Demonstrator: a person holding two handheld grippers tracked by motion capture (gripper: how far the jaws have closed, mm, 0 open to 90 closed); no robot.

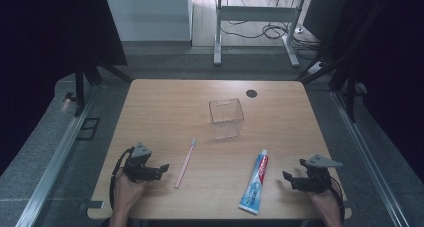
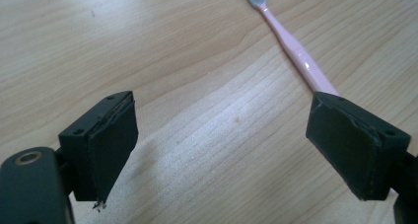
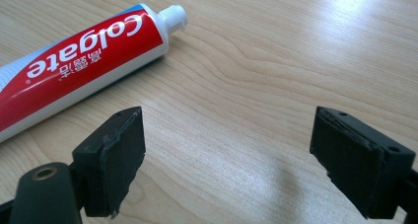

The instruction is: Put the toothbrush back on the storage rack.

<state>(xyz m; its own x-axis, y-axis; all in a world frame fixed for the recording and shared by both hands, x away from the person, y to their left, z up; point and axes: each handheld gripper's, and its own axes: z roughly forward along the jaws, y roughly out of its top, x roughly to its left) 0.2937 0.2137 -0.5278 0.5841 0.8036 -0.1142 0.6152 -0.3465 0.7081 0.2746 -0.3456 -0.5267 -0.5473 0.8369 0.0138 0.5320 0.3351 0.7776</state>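
Both tools gape empty: the left tool [image 1: 161,167] is near the pink toothbrush [image 1: 185,163], the right tool [image 1: 289,177] beside the toothpaste [image 1: 255,182], all on the table [image 1: 165,107]. Best to straddle the toothbrush handle squarely before closing.

The high view is looking forward and down on the whole wooden table [image 1: 165,102]; each gripper view is hovering close above the boards, facing past its fingers; the pink toothbrush [image 2: 296,56] and Colgate toothpaste tube [image 3: 79,61] are appearing in both.
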